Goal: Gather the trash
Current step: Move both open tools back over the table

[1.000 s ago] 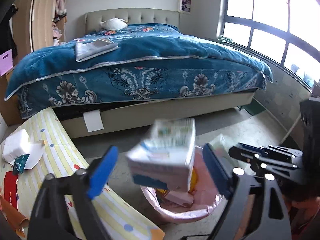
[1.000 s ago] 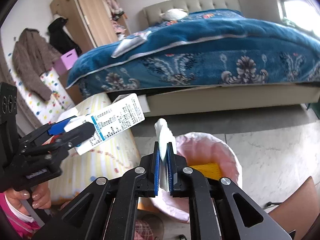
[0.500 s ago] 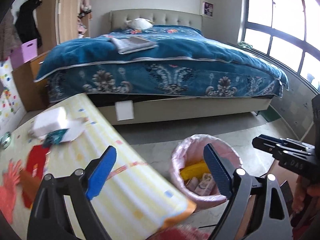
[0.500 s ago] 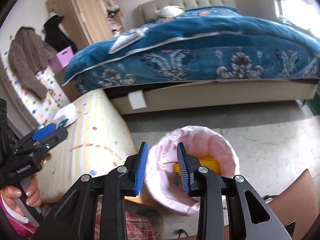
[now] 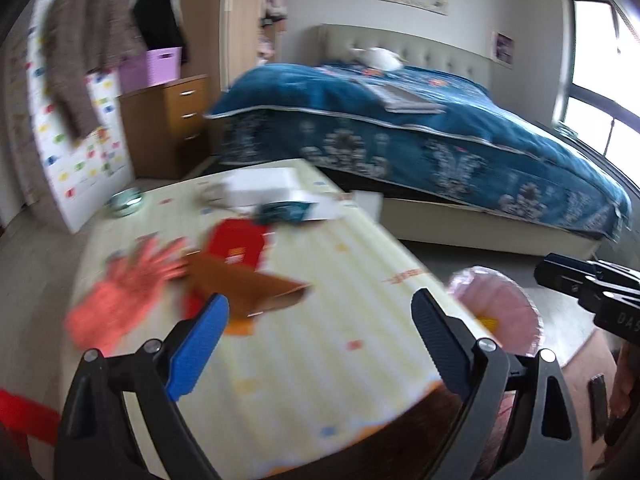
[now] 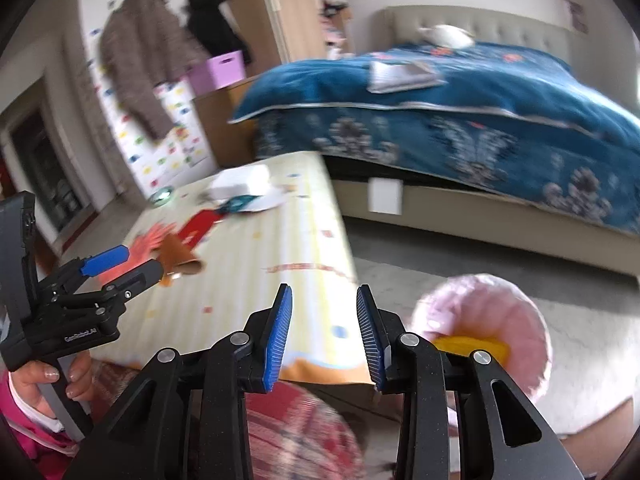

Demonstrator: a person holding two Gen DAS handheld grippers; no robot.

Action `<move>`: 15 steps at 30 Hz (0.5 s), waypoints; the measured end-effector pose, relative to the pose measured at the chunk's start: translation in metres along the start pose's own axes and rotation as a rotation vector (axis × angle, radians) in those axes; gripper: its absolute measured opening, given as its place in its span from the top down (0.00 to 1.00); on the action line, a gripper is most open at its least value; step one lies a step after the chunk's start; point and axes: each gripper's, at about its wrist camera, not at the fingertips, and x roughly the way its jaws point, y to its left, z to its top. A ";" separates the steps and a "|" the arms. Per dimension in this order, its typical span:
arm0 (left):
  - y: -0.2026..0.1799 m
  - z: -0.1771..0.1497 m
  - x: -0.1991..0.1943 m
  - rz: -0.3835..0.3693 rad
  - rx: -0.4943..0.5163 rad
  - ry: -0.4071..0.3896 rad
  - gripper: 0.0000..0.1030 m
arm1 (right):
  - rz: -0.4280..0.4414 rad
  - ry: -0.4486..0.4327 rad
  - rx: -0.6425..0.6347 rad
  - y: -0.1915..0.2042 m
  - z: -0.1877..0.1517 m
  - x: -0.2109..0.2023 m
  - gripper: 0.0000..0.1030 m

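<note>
My left gripper [image 5: 320, 320] is open and empty above the yellow striped table [image 5: 320, 360]. On the table lie a brown paper piece [image 5: 244, 284], a red packet [image 5: 236, 240], an orange glove [image 5: 124, 292], a teal wrapper [image 5: 284, 212] and a white box [image 5: 260, 188]. My right gripper [image 6: 324, 324] is open and empty over the table's near corner [image 6: 312, 280]. The pink-lined trash bin [image 6: 492, 320] stands on the floor to its right, with a yellow item [image 6: 472, 346] inside. The bin also shows in the left wrist view [image 5: 496, 300].
A bed with a blue quilt [image 5: 440, 128] stands behind the table. A wooden drawer unit [image 5: 176, 120] and hanging coats [image 5: 80, 60] are at the back left. A small round dish [image 5: 126, 200] sits at the table's far left edge. The views are motion-blurred.
Both grippers swung left from over the bin to the table. The left one let go of the white carton, and the right one opened and dropped the white tissue; both are now empty.
</note>
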 end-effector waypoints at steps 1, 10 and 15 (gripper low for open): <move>0.014 -0.002 -0.004 0.028 -0.019 -0.002 0.11 | 0.004 0.002 -0.009 0.006 0.001 0.002 0.63; 0.110 -0.015 -0.022 0.186 -0.161 -0.012 0.10 | 0.119 0.043 -0.167 0.091 0.025 0.046 0.49; 0.153 -0.019 -0.017 0.264 -0.200 0.013 0.09 | 0.136 0.053 -0.229 0.130 0.034 0.071 0.48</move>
